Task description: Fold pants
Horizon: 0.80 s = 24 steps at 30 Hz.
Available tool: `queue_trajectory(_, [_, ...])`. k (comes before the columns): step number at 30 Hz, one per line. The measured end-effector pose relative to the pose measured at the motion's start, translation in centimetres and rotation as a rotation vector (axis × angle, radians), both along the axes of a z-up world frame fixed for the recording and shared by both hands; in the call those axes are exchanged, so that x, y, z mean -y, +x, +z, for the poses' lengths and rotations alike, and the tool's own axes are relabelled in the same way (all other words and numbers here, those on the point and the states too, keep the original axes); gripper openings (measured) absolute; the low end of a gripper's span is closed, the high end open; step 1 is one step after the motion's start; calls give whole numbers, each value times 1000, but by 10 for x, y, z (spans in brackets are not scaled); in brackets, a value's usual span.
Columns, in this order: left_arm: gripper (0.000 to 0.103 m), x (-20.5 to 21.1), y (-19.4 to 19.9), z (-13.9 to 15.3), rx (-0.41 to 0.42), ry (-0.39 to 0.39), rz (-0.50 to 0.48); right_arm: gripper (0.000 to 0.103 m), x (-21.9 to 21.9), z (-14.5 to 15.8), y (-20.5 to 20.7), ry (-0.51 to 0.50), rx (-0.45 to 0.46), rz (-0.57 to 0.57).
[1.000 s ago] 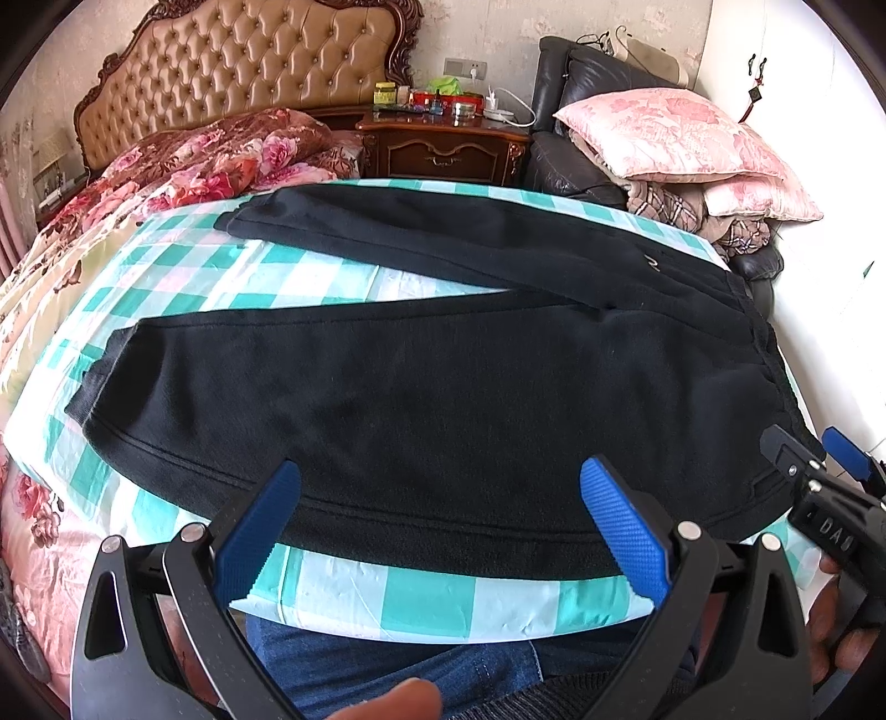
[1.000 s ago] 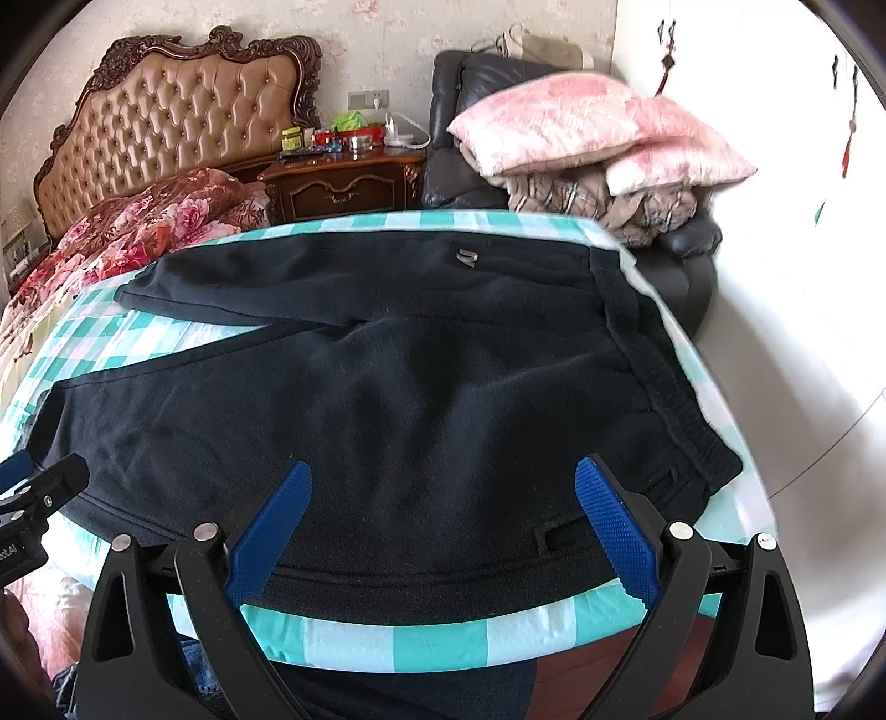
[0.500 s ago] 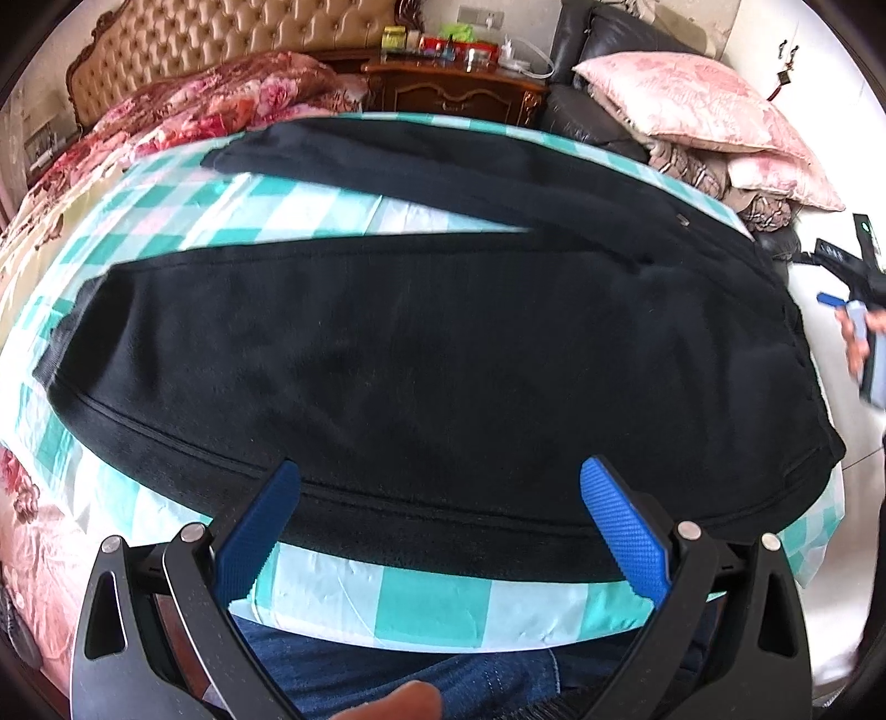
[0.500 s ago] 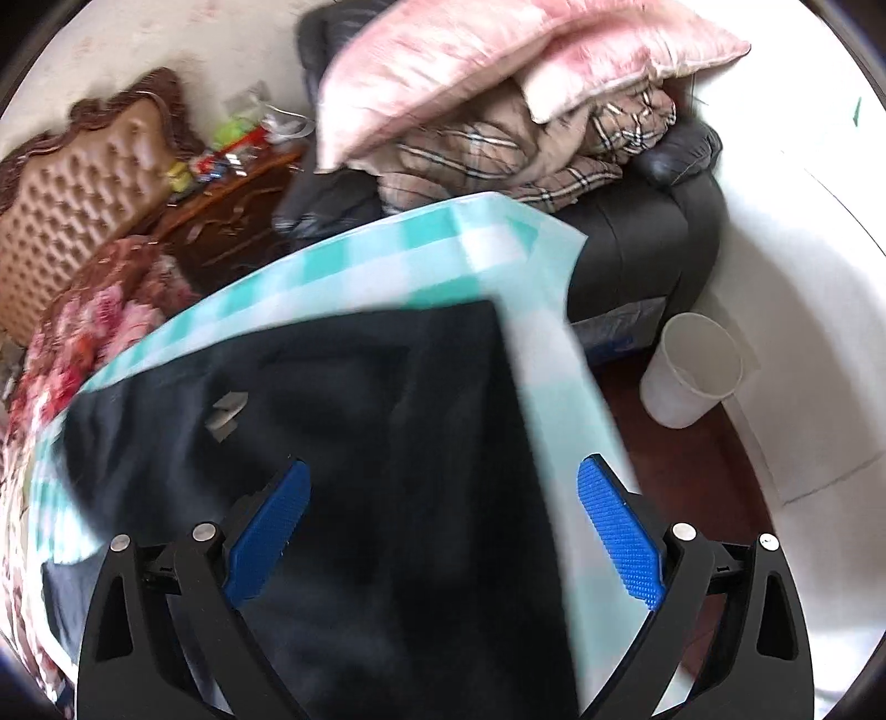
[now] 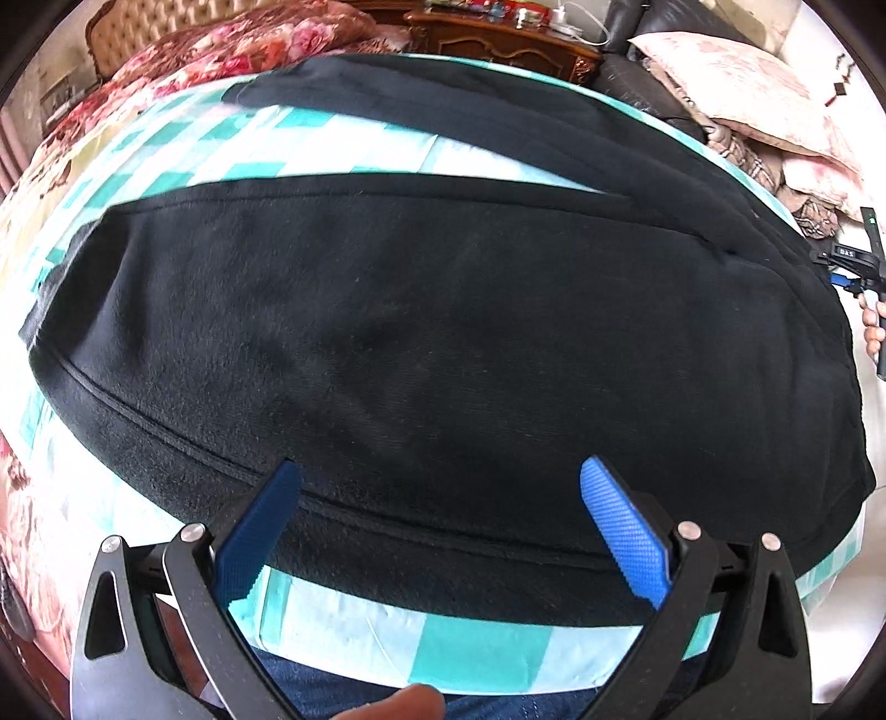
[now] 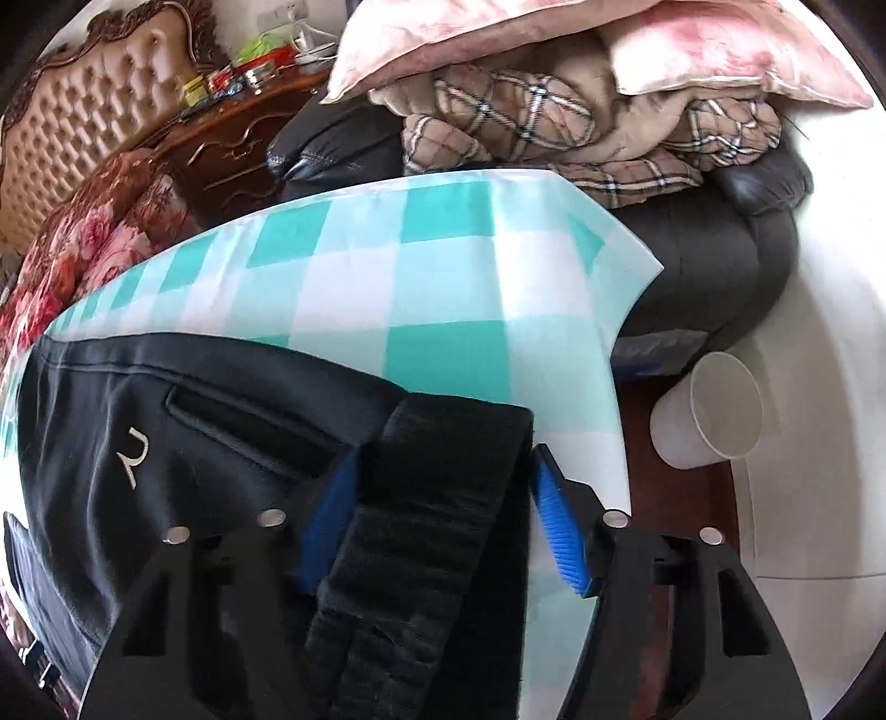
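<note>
Pants [image 5: 432, 343]: black, spread flat on teal-checked sheet [image 5: 343, 149] over bed, legs apart toward headboard [image 6: 83, 127]. Waistband [image 6: 443, 498]: ribbed, at sheet's corner farthest from headboard, lying between blue pads [image 6: 559, 531]. Right gripper [image 6: 437, 515]: jaws partly closed around waistband; firm pinch cannot be told. Left gripper [image 5: 440, 487]: jaws wide apart, holding nothing, poised over near leg's edge. White paper cup [image 6: 714, 410]: on floor beside bed. Pink pillows [image 6: 581, 44]: on dark sofa [image 6: 714, 260], right of headboard.

Matt, fuzzy fleece pants [image 5: 443, 343] lie on a smooth checked cloth sheet [image 6: 432, 288].
</note>
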State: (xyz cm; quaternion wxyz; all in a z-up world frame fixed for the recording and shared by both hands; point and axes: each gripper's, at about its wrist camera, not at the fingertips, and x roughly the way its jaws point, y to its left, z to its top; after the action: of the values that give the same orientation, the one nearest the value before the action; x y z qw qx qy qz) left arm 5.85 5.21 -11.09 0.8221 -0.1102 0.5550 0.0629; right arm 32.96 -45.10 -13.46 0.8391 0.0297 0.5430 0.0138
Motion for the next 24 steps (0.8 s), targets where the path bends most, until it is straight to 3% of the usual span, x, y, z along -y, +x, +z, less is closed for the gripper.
queue_trajectory(1, [101,-1,1,-1,-3,-3,1,56,-3,1,0,-12,1,16])
queue_trajectory(2, [101,-1,2,-2,-5,-5,0,44,-3,2,-1,9,4,36])
queue_trajectory(3, [101,-1,2,-2,-5,-4,-1,41,-3,5,-1,10,12,36])
queue_trajectory(4, [101,-2,2,-2,-5,-4,-2,27,-3,8,-2,29,16,43])
queue_trajectory(6, [101,-4,1,0,2,-5,5,11,-10,18,-6,28,43,68])
queue_trajectory(11, [101,-6,-3,7,26,-6,13,11,-33,57,-27,-10,149,127])
queue_trajectory(14, [101,-7,-9,14,51,-6,13,10,-54,96,-61,-23,268,191])
queue_trajectory(19, [101,-19,-15,25,96,-15,33,10,-117,147,-179,-98,523,404])
queue_trajectory(22, [101,-24,-11,36,142,-47,25,10,-145,149,-259,-144,620,502])
queue_trajectory(24, [101,-29,-2,46,191,-83,14,10,-152,137,-305,-111,634,526])
